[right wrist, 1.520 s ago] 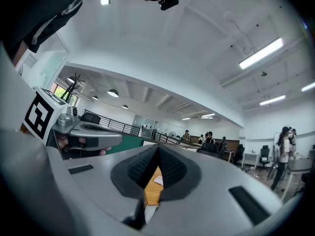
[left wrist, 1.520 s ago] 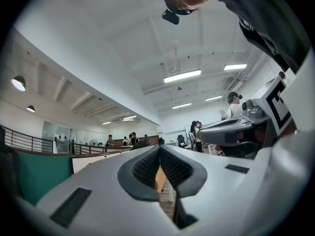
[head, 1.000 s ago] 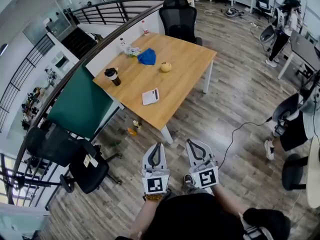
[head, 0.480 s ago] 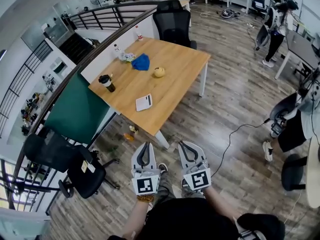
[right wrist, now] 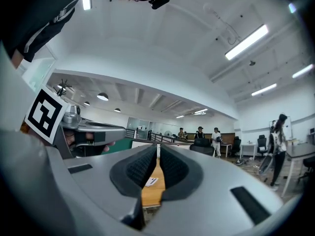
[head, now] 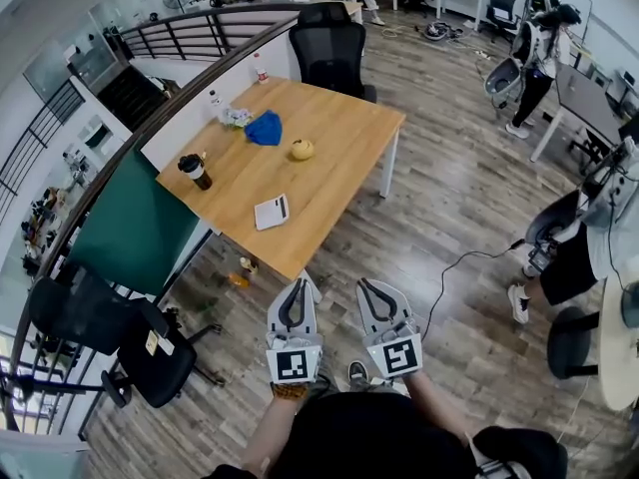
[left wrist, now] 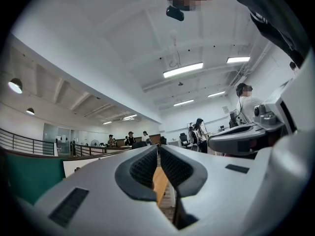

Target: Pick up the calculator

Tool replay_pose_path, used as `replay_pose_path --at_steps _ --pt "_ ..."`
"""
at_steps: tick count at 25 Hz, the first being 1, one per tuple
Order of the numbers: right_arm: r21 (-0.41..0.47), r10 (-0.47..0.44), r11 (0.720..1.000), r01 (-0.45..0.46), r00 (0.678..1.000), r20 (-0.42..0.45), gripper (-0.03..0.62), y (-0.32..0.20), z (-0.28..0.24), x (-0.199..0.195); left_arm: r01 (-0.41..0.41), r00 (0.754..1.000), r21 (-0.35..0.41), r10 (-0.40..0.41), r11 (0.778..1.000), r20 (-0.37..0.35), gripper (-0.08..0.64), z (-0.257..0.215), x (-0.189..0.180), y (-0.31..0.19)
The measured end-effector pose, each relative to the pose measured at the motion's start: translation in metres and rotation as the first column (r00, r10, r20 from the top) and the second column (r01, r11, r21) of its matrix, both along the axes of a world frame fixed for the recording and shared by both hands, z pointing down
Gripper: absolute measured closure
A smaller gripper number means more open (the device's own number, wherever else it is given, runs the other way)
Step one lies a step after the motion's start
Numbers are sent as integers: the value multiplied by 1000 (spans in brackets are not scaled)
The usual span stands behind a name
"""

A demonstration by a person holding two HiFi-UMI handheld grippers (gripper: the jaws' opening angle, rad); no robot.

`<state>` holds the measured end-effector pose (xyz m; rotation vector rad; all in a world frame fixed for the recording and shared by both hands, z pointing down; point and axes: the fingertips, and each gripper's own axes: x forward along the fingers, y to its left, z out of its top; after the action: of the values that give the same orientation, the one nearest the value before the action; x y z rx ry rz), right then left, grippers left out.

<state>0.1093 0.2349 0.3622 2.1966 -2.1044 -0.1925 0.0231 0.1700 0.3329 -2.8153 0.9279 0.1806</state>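
The calculator (head: 271, 213), white with a dark screen strip, lies flat near the front edge of the wooden table (head: 339, 168). Both grippers are held side by side above the floor, short of the table and pointing toward it. My left gripper (head: 298, 285) is shut and empty. My right gripper (head: 365, 285) is also empty; its jaws have just been opening a crack, with only a thin slit at the tips. In the right gripper view the calculator (right wrist: 151, 182) shows small between the jaws of the right gripper (right wrist: 158, 147). The left gripper (left wrist: 158, 149) frames a strip of table (left wrist: 158, 185).
On the table stand a dark cup (head: 194, 171), a blue cloth (head: 264, 128) and a yellow fruit (head: 302, 150). A black office chair (head: 329, 38) is behind the table, another chair (head: 150, 352) at lower left beside a green panel (head: 135, 233). A cable (head: 469, 257) crosses the floor at right.
In the head view the table and calculator have shifted left and lower, closer to the grippers. Both grippers stay side by side in front of the body.
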Motion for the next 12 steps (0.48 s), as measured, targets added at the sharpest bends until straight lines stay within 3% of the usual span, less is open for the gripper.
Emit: replay_pose_path --at_steps 9,12 --pt "-33 -2 999 1 1000 -23 563 -57 2 -3 -2 1000 -33 1 999 -10 535 3 -9 -60" --pt "-18 3 1000 -3 1000 -20 565 -84 -3 -6 -54 998 15 54 998 16 537 -11 -9 -86"
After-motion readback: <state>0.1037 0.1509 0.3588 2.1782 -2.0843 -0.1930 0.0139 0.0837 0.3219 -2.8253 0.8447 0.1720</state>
